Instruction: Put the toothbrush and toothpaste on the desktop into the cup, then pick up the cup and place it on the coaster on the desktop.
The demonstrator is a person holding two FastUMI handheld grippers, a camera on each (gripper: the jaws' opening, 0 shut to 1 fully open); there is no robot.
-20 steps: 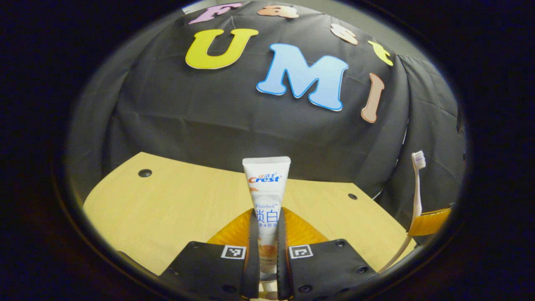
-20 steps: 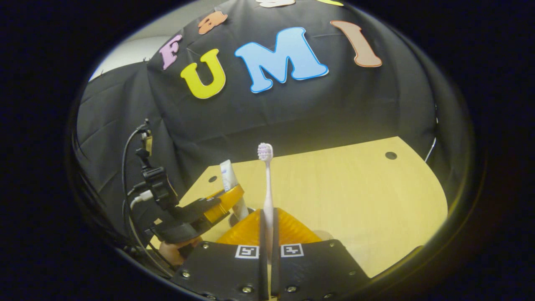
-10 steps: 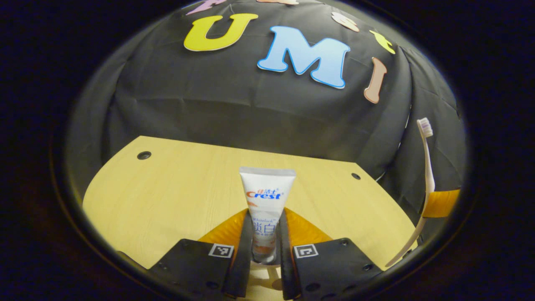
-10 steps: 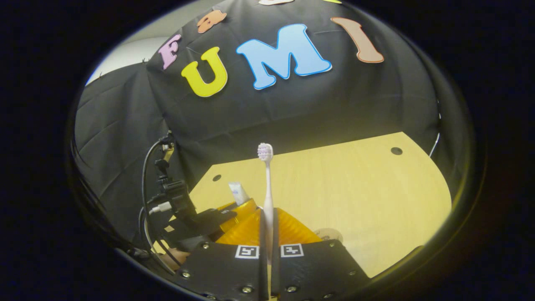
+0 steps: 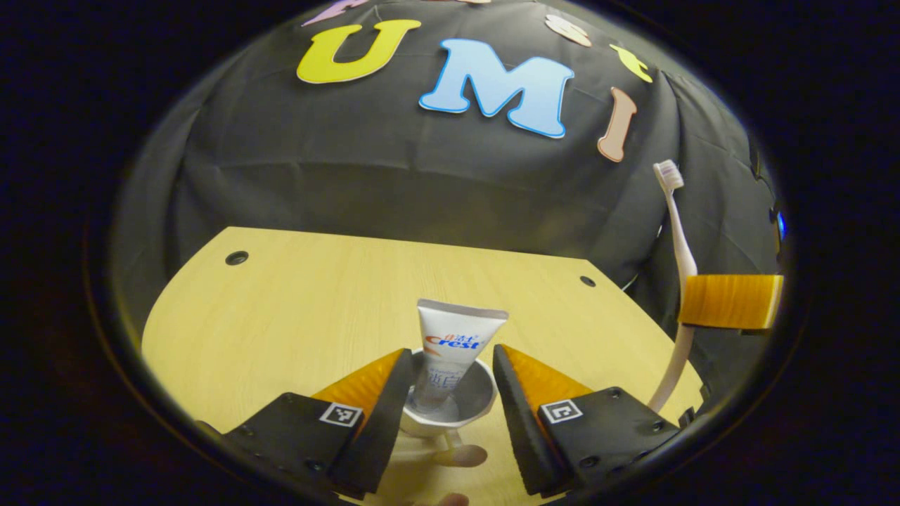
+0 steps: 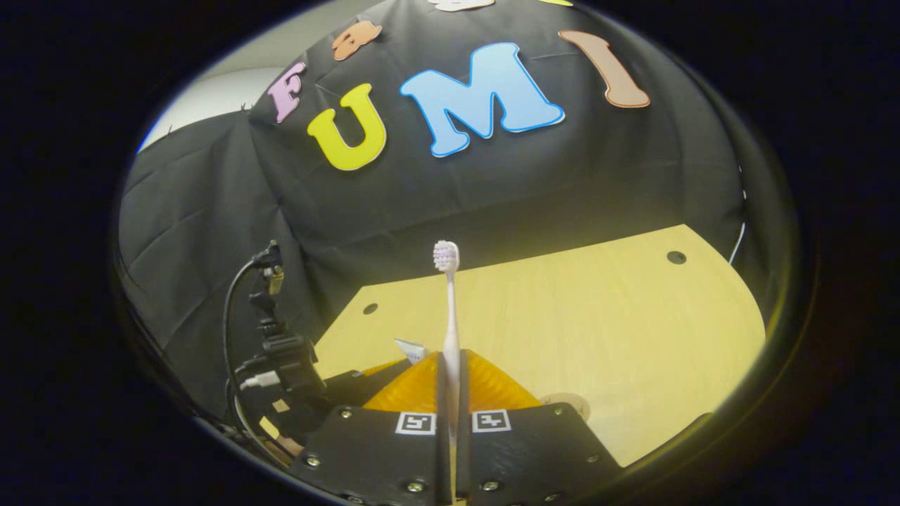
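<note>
In the left gripper view, the left gripper [image 5: 446,365] is hanging over the desk [image 5: 295,316] with its fingers spread wide, touching nothing. Between them and just below, the cup [image 5: 450,411] is standing on the desk. The toothpaste [image 5: 450,348] is sitting in the cup, its flat crimped end up, leaning slightly toward the right finger and rising clear of the rim. It is standing free, apart from both fingers.

Far to the right of this gripper, the toothbrush [image 5: 676,281] is standing upright in the air, bristles at the top, pinched at mid-handle by the right gripper [image 5: 731,301].

In the right gripper view, the right gripper [image 6: 451,393] is pressing both fingers together on the toothbrush [image 6: 450,316], which is rising straight up between them, bristle head topmost. The left gripper [image 6: 330,393] is sitting low to its left, with cables trailing from it, and the tip of the toothpaste [image 6: 411,349] is peeking up just left of the right gripper's fingers. A small part of something round and pale is lying on the desk [image 6: 576,323] just to the right of the fingers; I cannot tell whether it is the coaster.
</note>
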